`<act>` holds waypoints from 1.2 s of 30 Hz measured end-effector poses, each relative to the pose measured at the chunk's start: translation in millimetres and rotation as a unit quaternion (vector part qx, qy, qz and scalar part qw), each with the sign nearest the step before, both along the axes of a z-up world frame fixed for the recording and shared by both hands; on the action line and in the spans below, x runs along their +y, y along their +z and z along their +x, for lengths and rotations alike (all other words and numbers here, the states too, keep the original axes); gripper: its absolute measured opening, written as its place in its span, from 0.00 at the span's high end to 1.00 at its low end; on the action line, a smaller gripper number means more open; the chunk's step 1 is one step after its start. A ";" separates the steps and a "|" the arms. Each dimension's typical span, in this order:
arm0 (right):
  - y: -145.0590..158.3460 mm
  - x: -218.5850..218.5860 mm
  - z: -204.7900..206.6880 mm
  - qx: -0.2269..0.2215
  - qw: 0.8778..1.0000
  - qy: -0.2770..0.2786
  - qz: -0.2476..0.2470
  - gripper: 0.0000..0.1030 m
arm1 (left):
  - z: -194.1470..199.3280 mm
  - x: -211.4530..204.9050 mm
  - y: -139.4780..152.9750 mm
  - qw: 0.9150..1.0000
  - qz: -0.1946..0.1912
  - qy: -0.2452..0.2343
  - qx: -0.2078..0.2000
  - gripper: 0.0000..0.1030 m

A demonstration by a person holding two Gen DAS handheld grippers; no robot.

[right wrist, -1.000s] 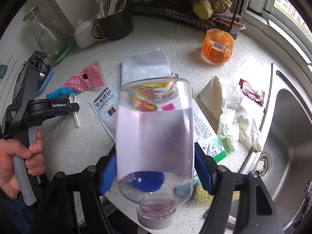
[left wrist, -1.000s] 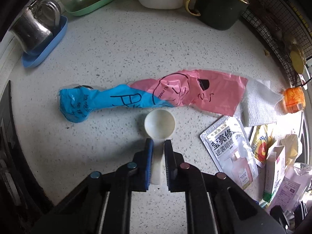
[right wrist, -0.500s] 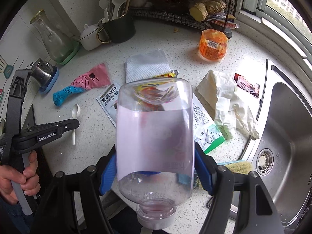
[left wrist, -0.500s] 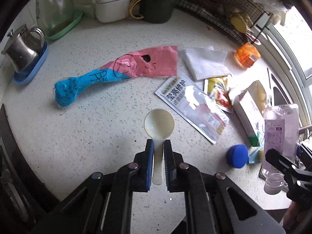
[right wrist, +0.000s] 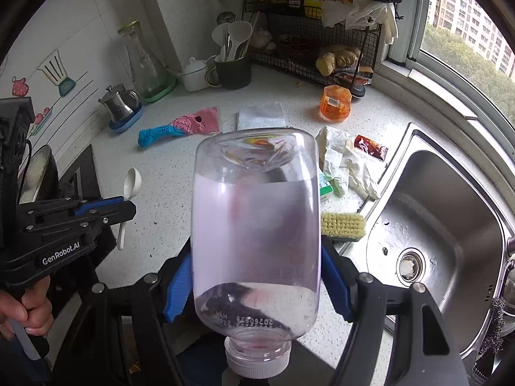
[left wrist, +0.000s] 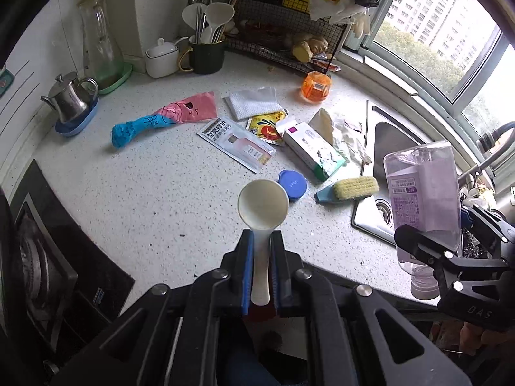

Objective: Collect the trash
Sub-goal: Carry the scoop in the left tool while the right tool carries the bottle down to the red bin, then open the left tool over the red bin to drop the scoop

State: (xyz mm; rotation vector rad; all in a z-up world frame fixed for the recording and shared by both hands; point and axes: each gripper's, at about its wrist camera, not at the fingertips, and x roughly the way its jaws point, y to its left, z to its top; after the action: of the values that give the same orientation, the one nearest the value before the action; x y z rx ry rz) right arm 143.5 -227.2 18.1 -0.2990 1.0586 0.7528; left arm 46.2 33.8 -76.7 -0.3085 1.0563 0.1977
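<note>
Left gripper [left wrist: 260, 268]: jaws nearly closed, blue pads clamped on the handle of a white plastic spoon [left wrist: 262, 207]; its bowl projects forward beyond the jaw tips, clear of the bench [left wrist: 161, 193]. Right gripper [right wrist: 256, 276]: jaws spread wide, pads pressing both sides of a clear plastic bottle [right wrist: 256, 225] held upside down, neck toward the camera, base ahead of the jaws. Remaining wrappers lie on the bench beyond both tools.

the desk [left wrist: 154, 199] was speckled white stone, smooth. the spoon [left wrist: 262, 206] was matt cream plastic, the bottle [right wrist: 257, 225] clear glossy plastic with a frosted label, the sink [right wrist: 450, 212] brushed steel, the teapot [left wrist: 69, 101] polished metal.
</note>
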 end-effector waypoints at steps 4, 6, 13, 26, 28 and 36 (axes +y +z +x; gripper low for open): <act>8.0 -28.8 -25.2 0.005 1.000 0.009 0.019 0.34 | -28.7 -32.5 7.7 1.000 0.016 -0.005 -0.007 0.91; 9.9 -39.2 -37.8 0.002 1.000 0.013 0.021 0.34 | -43.5 -45.2 10.7 1.000 0.021 -0.009 -0.008 0.91; 3.2 -57.7 -75.8 0.019 0.999 0.020 0.020 0.34 | -84.0 -78.4 8.3 1.000 0.017 -0.027 0.003 0.91; -73.8 -57.4 -114.4 0.073 0.997 -0.017 -0.031 0.34 | -106.8 -90.2 -83.3 0.993 0.004 -0.086 0.083 0.91; -95.2 -58.8 -118.2 0.081 0.996 -0.027 -0.039 0.34 | -106.0 -91.6 -111.5 0.990 -0.002 -0.095 0.102 0.91; -202.7 -59.3 -120.2 0.103 0.992 -0.049 -0.060 0.34 | -91.2 -109.9 -241.1 0.981 -0.003 -0.124 0.152 0.91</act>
State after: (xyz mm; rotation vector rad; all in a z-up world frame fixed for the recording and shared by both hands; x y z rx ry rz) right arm 23.3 -286.5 -184.5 -0.2739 1.3084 0.6427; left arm -45.0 -76.1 -317.8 -0.1516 1.3877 0.0159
